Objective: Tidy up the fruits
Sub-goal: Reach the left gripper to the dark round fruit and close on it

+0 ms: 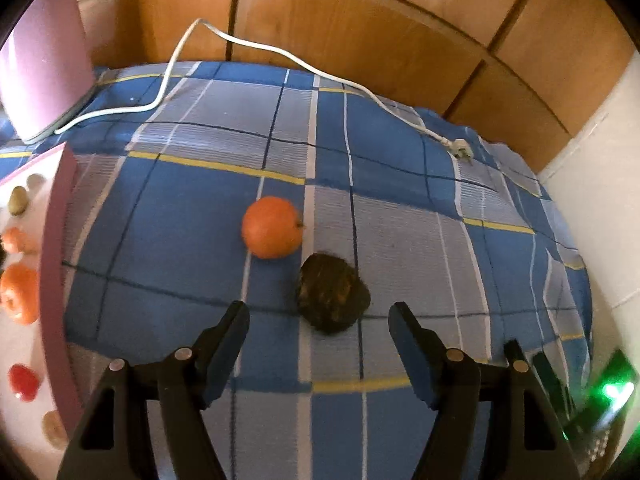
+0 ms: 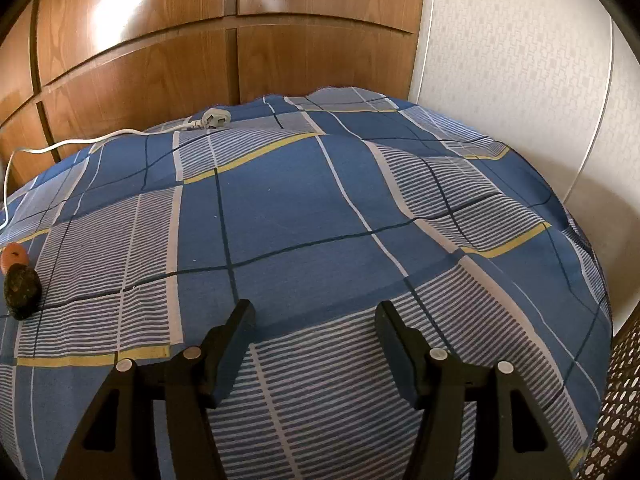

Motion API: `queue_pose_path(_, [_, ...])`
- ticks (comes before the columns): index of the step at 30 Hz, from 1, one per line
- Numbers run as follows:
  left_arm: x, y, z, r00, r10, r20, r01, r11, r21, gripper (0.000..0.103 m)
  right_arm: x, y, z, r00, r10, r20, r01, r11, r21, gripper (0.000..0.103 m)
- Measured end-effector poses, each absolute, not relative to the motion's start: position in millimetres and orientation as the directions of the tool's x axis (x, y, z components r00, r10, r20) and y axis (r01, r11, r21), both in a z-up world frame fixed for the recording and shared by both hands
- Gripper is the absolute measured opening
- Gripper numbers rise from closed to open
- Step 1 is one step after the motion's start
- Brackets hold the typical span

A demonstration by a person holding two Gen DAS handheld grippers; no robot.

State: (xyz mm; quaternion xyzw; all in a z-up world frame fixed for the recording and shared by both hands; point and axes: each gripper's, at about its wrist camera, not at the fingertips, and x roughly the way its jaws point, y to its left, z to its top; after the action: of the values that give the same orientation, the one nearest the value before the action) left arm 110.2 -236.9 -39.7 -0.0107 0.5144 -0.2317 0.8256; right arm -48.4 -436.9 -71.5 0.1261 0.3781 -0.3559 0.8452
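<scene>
An orange fruit (image 1: 272,227) and a dark brown, rough-skinned fruit (image 1: 332,298) lie side by side on the blue checked bedsheet (image 1: 420,248). My left gripper (image 1: 320,320) is open and empty, its fingertips just short of the dark fruit. A pink-edged white tray (image 1: 54,248) at the left holds several fruits, among them an orange one (image 1: 18,292) and a red one (image 1: 23,381). My right gripper (image 2: 314,314) is open and empty above bare sheet. In the right wrist view the dark fruit (image 2: 22,290) and the orange fruit (image 2: 14,256) sit at the far left.
A white power cable (image 1: 280,54) with a plug (image 1: 460,148) runs across the far side of the bed. Wooden wardrobe doors (image 1: 360,20) stand behind it. A pink board (image 1: 44,52) leans at the left. A white wall (image 2: 520,60) is at the right, a perforated dark basket (image 2: 616,408) at the lower right.
</scene>
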Motion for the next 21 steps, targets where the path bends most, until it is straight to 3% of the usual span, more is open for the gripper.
queue_pose_path(5, [124.0,-257.5,-50.6,0.368,-0.349,-0.862,0.364,0.907,-0.212,0.072,-46.6,-437.0,-72.0,0.460,-0.508,-0.728,0.698,0.714,-0.057,0.064])
queue_pose_path(8, [127.3,-261.2,-60.2,0.378,-0.323,-0.868,0.359,0.915,-0.185,0.061,-45.4,-437.1,-72.3,0.461,-0.509,-0.727,0.698,0.714,-0.057,0.064])
queue_pose_path(10, [120.9,-262.8,-59.9,0.403,-0.341,-0.850,0.402,0.900,-0.170,0.045,-45.8,-436.9,-72.6,0.460,-0.510,-0.727,0.698,0.714,-0.059,0.064])
queue_pose_path(21, [54.4,-221.8,-49.4,0.375,-0.435,-0.819,0.550,0.815,-0.181,0.045,-45.7,-436.9,-74.4,0.461,-0.510,-0.726,0.699,0.713,-0.057,0.064])
